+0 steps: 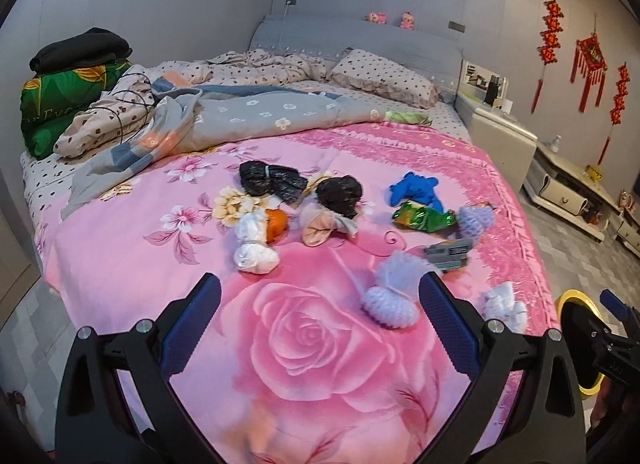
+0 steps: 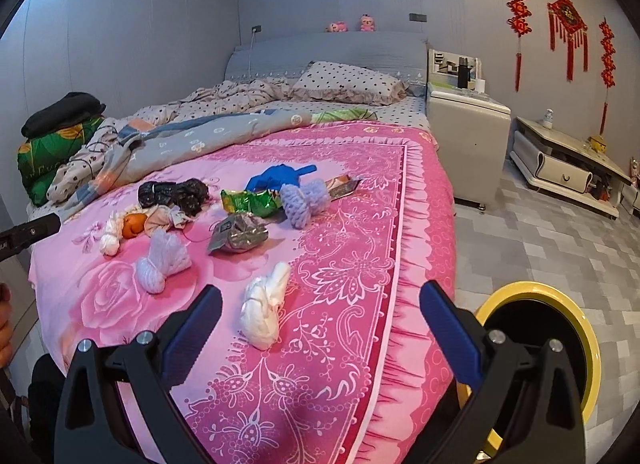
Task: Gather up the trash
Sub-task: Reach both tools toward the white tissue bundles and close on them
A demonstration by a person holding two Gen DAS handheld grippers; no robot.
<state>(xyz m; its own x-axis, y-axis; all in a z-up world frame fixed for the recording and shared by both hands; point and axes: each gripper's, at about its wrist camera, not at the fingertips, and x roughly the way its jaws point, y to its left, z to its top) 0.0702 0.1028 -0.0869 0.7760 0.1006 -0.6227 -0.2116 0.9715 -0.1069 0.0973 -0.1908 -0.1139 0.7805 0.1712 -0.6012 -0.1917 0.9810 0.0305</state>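
Trash lies scattered on a pink floral bedspread. In the left wrist view I see black bags, a white knotted bag beside an orange piece, a blue glove, a green wrapper, a grey wrapper and a lilac foam net. My left gripper is open and empty above the bed's near end. My right gripper is open and empty, just short of a white crumpled bag. A yellow-rimmed bin stands on the floor at the right.
Rumpled quilts, pillows and a folded green blanket fill the bed's far half. A white bedside cabinet and a low TV stand stand right of the bed on grey tiled floor. Red decorations hang on the wall.
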